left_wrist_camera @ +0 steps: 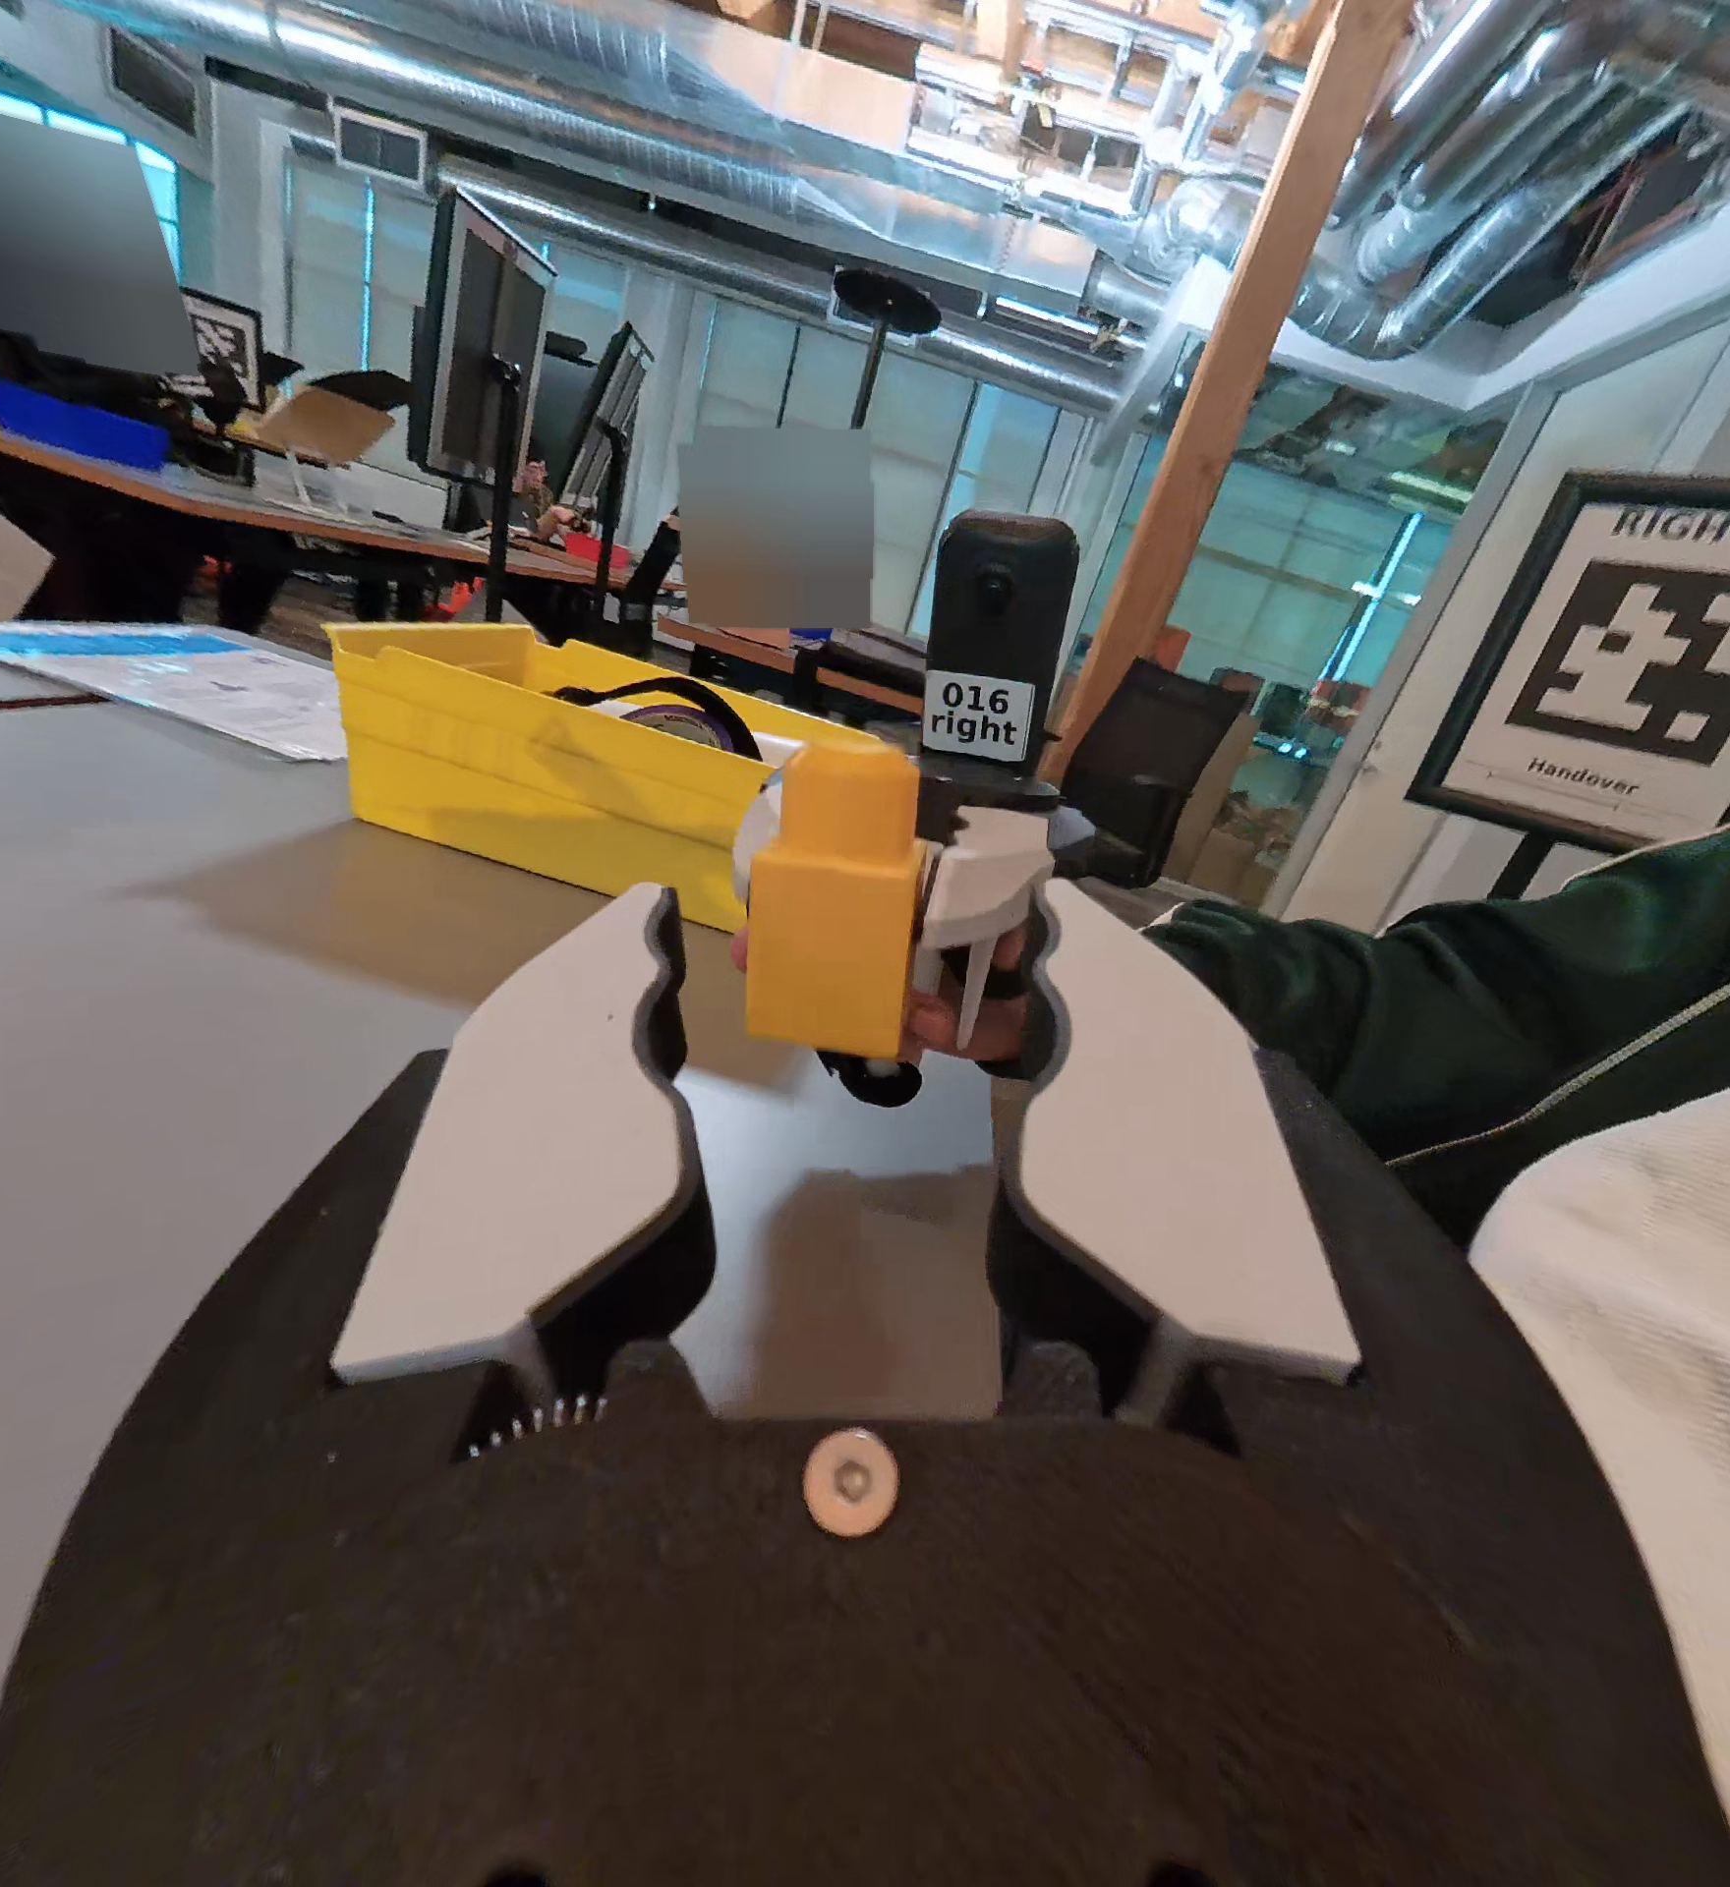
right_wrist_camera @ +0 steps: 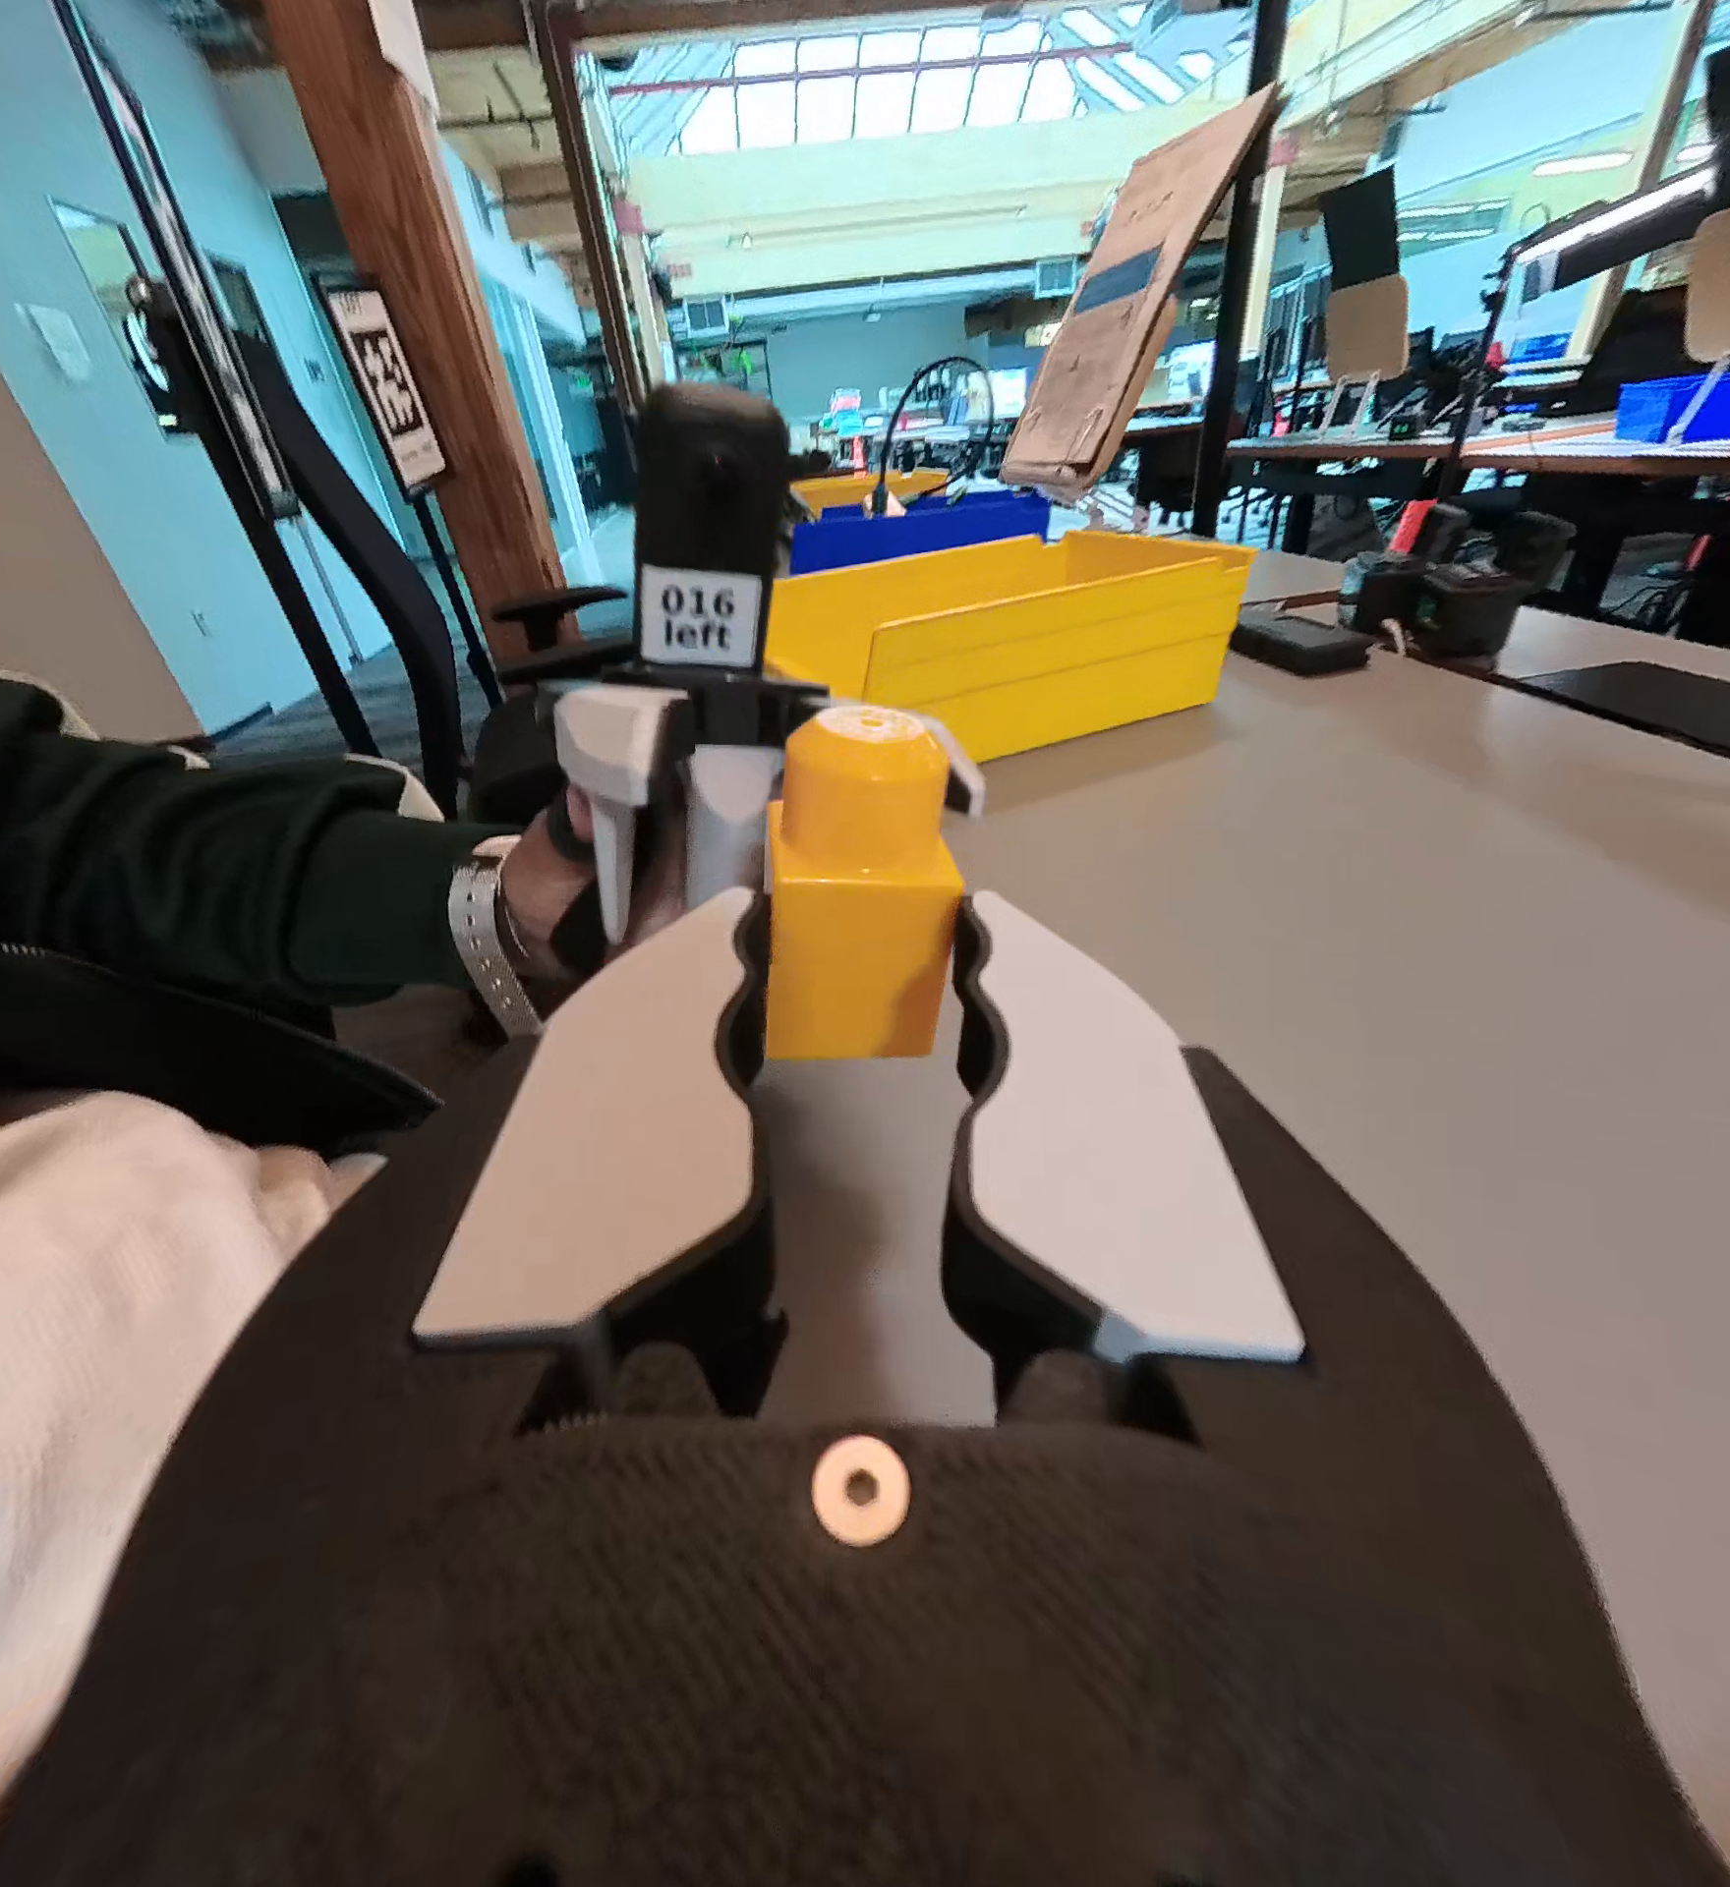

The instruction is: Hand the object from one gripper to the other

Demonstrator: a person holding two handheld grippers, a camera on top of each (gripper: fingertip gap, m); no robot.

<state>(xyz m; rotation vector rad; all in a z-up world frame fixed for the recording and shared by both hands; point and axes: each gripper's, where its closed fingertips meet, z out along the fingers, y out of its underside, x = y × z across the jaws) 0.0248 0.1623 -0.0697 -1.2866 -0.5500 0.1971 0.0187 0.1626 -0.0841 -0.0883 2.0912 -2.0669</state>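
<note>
Black housing with a single pale screw fills the near edge of both wrist views, the grey fingers reaching forward from it.

Right gripper [right_wrist_camera: 859, 970]: jaws clenched on the yellow block [right_wrist_camera: 856, 955], its wavy black pads pressing the block's square body from 9 and 3 o'clock. The block stands upright, its round stud at 12 o'clock, clear of the grey table [right_wrist_camera: 1351, 919].

Left gripper [left_wrist_camera: 856, 980]: jaws released and spread wide. In its own view the yellow block [left_wrist_camera: 830, 919] sits just beyond the fingertips, nearer the 9 o'clock finger. Whether either left finger touches the block cannot be told. From the right wrist view, the left gripper [right_wrist_camera: 738, 807] shows behind the block toward 10 o'clock, one grey fingertip showing past the stud at 2 o'clock.

A hand [right_wrist_camera: 555, 899] with a metal watch band and a dark green sleeve [right_wrist_camera: 187, 878] grips the left unit's handle.

A yellow bin [right_wrist_camera: 1024, 633] rests on the table at 12 o'clock, well apart from the block; a blue bin [right_wrist_camera: 917, 531] lies behind it.
</note>
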